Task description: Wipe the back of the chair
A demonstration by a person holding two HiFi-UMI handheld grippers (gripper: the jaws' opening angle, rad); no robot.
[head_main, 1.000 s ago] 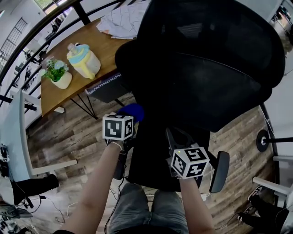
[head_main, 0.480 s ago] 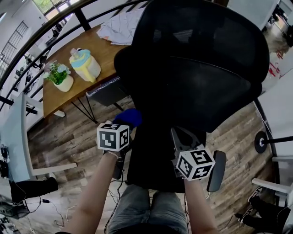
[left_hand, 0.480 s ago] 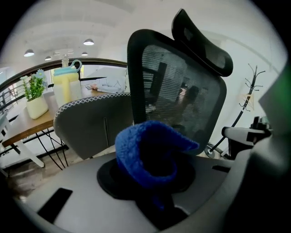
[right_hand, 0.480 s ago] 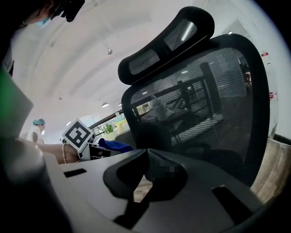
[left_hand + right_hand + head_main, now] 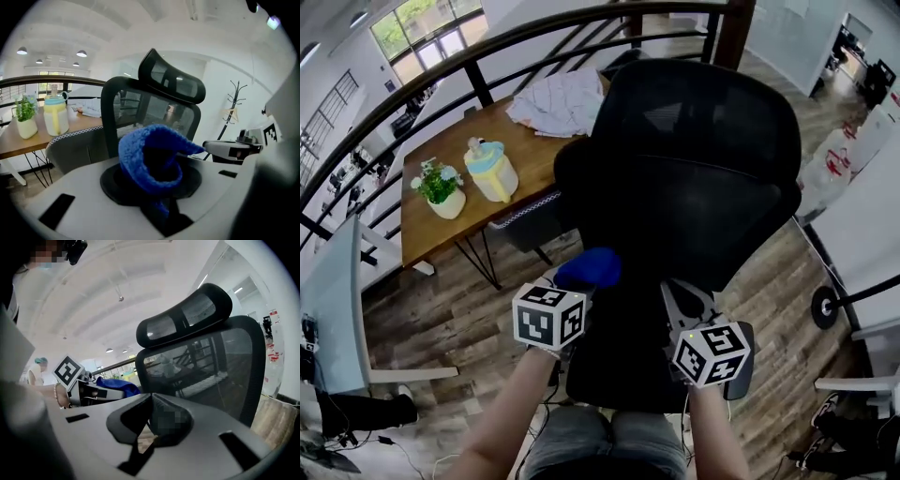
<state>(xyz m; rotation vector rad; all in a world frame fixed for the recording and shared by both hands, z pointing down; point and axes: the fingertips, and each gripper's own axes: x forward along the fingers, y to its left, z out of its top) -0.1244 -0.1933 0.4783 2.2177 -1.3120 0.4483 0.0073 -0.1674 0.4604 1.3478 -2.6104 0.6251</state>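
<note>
Blue cloth (image 5: pixel 154 159) is clamped in the left gripper (image 5: pixel 574 289) — bunched at the jaw tips, by the left edge of the black mesh office chair (image 5: pixel 703 178); contact w/ its backrest can't be told. Right gripper (image 5: pixel 150 404) is held closed, empty, near the backrest. Wooden table (image 5: pixel 530 155) is seen far left — yellow bottle (image 5: pixel 490 171) and potted plant (image 5: pixel 442 187) on it.

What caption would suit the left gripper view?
Left gripper clamps a blue cloth, facing the black mesh chair back.
</note>
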